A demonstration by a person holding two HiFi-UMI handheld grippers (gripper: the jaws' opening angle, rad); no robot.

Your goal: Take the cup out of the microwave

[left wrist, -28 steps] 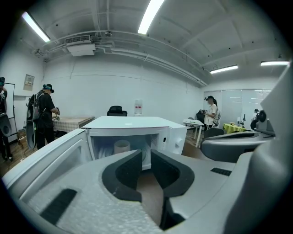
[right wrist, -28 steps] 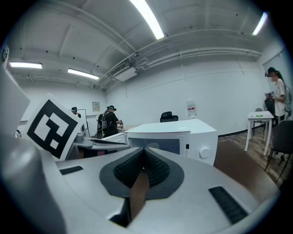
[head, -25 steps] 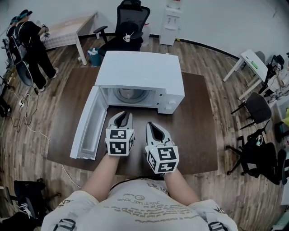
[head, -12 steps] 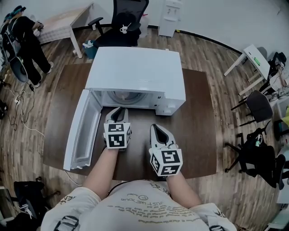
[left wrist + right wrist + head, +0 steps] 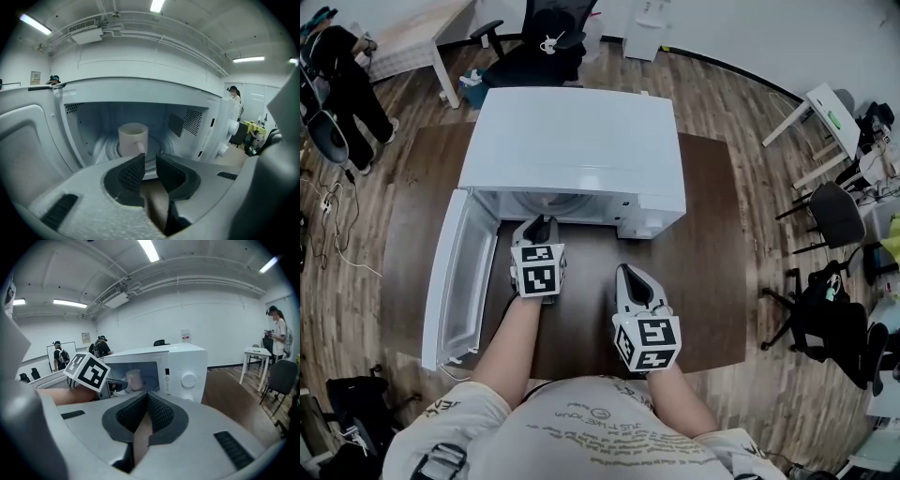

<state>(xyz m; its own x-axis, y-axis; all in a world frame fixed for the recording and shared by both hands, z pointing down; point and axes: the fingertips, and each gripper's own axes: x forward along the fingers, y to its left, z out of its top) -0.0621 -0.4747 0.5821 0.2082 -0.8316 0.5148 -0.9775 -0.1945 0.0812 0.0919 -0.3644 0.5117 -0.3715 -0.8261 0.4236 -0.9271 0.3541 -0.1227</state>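
Wood-plank floor [image 5: 750,122] runs round a dark brown desk [image 5: 712,281], and a white microwave [image 5: 572,141] stands at the desk's 12 o'clock edge with its door [image 5: 455,277] swung fully out toward 8 o'clock. The cup [image 5: 133,138], pale and upright, sits inside on the round turntable [image 5: 108,149], well back from the opening, with its handle apparently turned toward the front. The left tongs [image 5: 536,225] are at the mouth of the cavity, aimed at the cup from 6 o'clock. In the left gripper view they [image 5: 150,160] are released and empty, parted only by a narrow slit, with the cup well apart beyond the tips. The right tongs [image 5: 630,274] hang back over the desk at about 5 o'clock from the microwave's opening. They are clenched tip to tip on nothing [image 5: 146,397], and the cup [image 5: 134,379] shows small past them.

The main risk appears to be the narrow gap. If the left tongs go in as they stand, the tips would likely butt the cup's wall and shove it toward the back or tip it over, so they probably need to spread wider first. A pinch on the handle alone could let the cup swing and knock the cavity's frame on the way out. Whether the cup holds liquid cannot be told, so any tilt could spill. The marker cube might also catch the top edge of the opening, and the left forearm passes near the open door at 9 o'clock and could bump it.
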